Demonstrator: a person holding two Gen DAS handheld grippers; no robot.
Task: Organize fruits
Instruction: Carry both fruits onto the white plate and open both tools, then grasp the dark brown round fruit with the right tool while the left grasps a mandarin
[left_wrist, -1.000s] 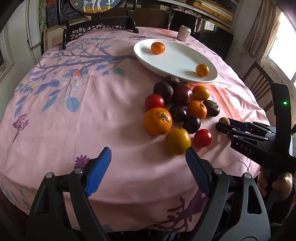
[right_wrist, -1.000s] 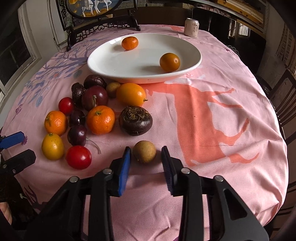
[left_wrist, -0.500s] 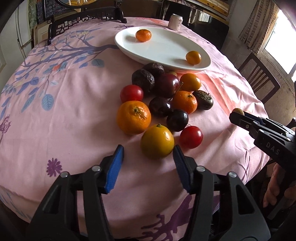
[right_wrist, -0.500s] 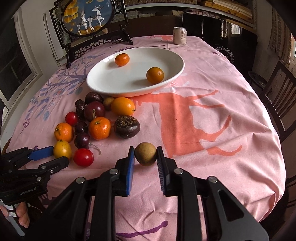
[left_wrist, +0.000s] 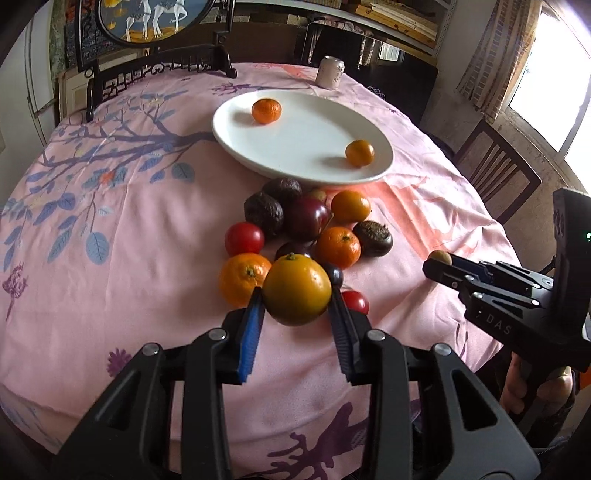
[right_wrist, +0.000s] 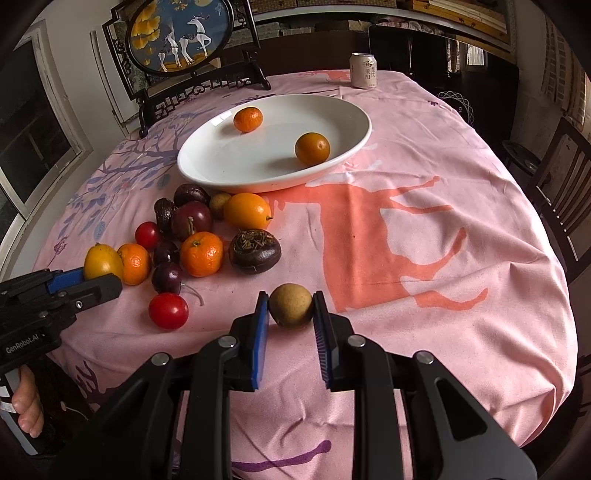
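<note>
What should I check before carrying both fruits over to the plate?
1. Left claw shut on yellow-orange fruit: ok.
2. Right claw shut on small brown fruit: ok.
3. Both fruits lifted off the tablecloth: cannot tell.
4. Free space on white plate, which holds two oranges: ok.
5. Fruit pile lies between left claw and plate, so go over it: not ok.

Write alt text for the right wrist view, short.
The right gripper is shut on a small brown fruit over a pink tablecloth. To its left lies a cluster of loose fruit, where the left gripper grips a yellow-orange fruit; beyond sits a white plate with two oranges.
</note>
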